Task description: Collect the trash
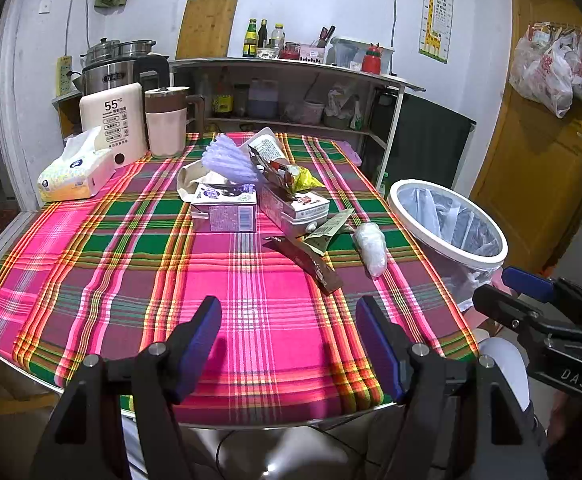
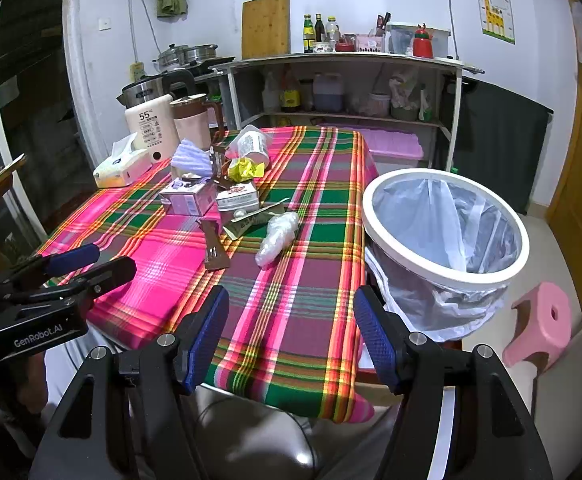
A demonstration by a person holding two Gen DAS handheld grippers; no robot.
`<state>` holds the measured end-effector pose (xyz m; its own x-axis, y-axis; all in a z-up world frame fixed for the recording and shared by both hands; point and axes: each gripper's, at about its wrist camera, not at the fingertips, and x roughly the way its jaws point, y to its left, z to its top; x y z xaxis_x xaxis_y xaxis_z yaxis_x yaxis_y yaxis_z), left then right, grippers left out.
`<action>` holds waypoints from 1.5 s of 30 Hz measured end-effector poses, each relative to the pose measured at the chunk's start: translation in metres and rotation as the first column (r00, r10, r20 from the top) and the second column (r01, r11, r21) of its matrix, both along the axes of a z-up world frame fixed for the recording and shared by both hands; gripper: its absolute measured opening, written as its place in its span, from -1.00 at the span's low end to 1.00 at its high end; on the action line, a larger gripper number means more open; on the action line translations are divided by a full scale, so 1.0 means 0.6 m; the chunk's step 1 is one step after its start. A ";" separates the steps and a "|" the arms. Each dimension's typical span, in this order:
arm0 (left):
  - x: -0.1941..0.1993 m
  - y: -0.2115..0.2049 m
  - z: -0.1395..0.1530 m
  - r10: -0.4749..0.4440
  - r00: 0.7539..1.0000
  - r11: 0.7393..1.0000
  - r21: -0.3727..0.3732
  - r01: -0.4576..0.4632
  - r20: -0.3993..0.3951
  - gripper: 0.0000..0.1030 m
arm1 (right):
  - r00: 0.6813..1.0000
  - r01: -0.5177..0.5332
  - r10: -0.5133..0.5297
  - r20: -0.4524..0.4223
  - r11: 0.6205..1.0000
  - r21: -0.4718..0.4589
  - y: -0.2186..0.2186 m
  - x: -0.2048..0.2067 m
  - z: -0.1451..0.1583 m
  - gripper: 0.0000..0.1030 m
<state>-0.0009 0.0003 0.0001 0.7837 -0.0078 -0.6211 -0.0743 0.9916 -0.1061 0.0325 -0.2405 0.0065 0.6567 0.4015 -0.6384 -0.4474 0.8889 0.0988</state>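
My left gripper (image 1: 289,344) hangs over the near edge of the plaid tablecloth (image 1: 131,248), jaws spread wide, nothing between them. Trash sits mid-frame, well above my fingers.

Left to right in the left wrist view:
- tissue pack (image 1: 76,172), upper left
- purple milk carton (image 1: 224,208), centre
- white carton (image 1: 297,210) just beside it, with a yellow wrapper (image 1: 305,179) and a white cup (image 1: 265,146) lying behind
- brown wrapper (image 1: 311,262), the piece nearest my fingers, up and to the right
- green sachet (image 1: 329,230), touching the brown wrapper's far end
- crumpled clear plastic (image 1: 371,246), near the table's right edge
- lined white bin (image 1: 449,220), off the table, right of frame

My right gripper (image 2: 291,334) is also spread wide and empty, over the near cloth edge. In its view the clear plastic (image 2: 277,236) lies straight above my fingers and the bin (image 2: 447,226) is upper right.
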 end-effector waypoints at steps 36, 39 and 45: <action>-0.004 -0.002 0.009 0.000 1.000 1.000 -0.005 0.000 0.004 0.39 | 1.000 -0.002 0.002 0.006 1.000 -0.007 0.006 -0.003 0.000 0.27; -0.004 -0.002 0.009 -0.001 1.000 1.000 -0.005 0.001 0.004 0.39 | 1.000 -0.002 0.002 0.006 1.000 -0.007 0.006 -0.004 0.000 0.27; -0.004 -0.002 0.009 0.000 1.000 1.000 -0.006 0.000 0.004 0.39 | 1.000 -0.002 0.002 0.006 1.000 -0.007 0.006 -0.004 0.001 0.27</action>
<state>-0.0036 -0.0006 0.0056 0.7864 -0.0117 -0.6176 -0.0734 0.9910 -0.1121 0.0301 -0.2366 0.0068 0.6594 0.3985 -0.6375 -0.4499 0.8885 0.0900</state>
